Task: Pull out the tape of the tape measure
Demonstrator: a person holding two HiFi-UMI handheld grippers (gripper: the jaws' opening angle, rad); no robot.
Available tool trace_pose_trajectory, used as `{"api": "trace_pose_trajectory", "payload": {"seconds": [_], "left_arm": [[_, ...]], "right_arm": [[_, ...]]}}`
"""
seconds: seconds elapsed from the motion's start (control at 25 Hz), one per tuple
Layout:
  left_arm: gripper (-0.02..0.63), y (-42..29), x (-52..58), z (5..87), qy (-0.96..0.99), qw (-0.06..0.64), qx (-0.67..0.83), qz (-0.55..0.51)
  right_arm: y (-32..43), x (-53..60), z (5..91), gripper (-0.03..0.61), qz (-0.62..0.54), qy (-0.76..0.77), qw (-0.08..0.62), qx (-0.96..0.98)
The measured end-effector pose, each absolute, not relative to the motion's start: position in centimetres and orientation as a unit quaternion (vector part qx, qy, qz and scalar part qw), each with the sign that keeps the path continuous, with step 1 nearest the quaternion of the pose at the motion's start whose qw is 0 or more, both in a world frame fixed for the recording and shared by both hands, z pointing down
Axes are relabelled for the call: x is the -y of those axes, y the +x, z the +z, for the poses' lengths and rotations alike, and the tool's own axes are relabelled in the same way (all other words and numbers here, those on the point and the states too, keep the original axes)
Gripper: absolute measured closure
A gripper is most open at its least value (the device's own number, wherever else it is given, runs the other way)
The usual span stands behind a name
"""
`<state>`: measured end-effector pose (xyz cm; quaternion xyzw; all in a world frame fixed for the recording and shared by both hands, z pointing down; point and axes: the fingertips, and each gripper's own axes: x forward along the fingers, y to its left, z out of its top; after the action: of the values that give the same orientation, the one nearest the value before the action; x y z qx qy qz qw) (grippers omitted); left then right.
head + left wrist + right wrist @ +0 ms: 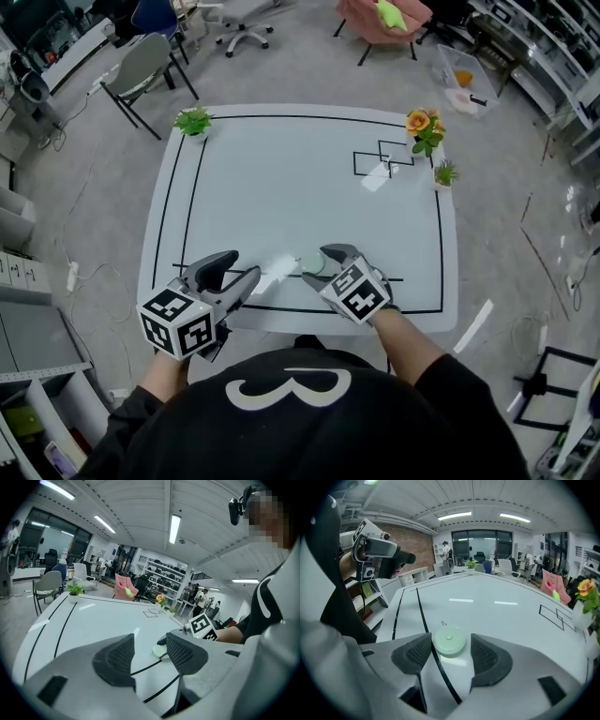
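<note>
Tape measure: small round pale-green plastic tape measure point(449, 641), lying flat on the white table with black line markings point(281, 178).
Location: at the black front line point(423, 616) of the table, about halfway along it; the case edge appears to overlap the line.
Right gripper point(450, 657): jaws spread apart, holding nothing; the case lies on the front line just ahead of the jaw tips, in line with the gap.
Left gripper point(151, 648): jaws spread apart, empty, held further left along the front line, near but clear of the case.
Pull tab: a small thin piece point(443, 623) shows on the front line at the far side of the case; probably the tape end, too small to confirm.
Handling (judged): light, rigid, smooth shell; likely to slide or spin on the table if pushed from one side.
Grip points (judged): right jaws across the rim of the disc to anchor it; left jaws on the tab only.
Caution (judged): the tape is thin and probably spring-loaded; a loose pinch may let it snap back.
</note>
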<state>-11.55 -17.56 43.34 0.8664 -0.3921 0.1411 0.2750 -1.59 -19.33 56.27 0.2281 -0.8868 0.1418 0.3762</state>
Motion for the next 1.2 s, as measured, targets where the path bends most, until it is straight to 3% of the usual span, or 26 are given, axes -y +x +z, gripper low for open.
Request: {"api": "trace_pose_trajectory", "payload": {"seconds": [0.12, 0.76, 1.2], "left_arm": [[0.411, -11.0, 17.7, 43.1, 0.867, 0.269, 0.396, 0.140], [0.411, -10.4, 17.8, 43.3, 0.867, 0.260, 0.406, 0.127], [0.411, -10.2, 18.9, 43.3, 0.871, 0.259, 0.399, 0.120]], "right_arm": [[-1.2, 19.5, 56.3, 0.357, 0.134, 0.221, 0.383, 0.887], [-1.0, 19.6, 56.0, 0.360, 0.170, 0.190, 0.367, 0.895], [-1.0, 21.0, 51.7, 0.360, 0.177, 0.202, 0.314, 0.911]]}}
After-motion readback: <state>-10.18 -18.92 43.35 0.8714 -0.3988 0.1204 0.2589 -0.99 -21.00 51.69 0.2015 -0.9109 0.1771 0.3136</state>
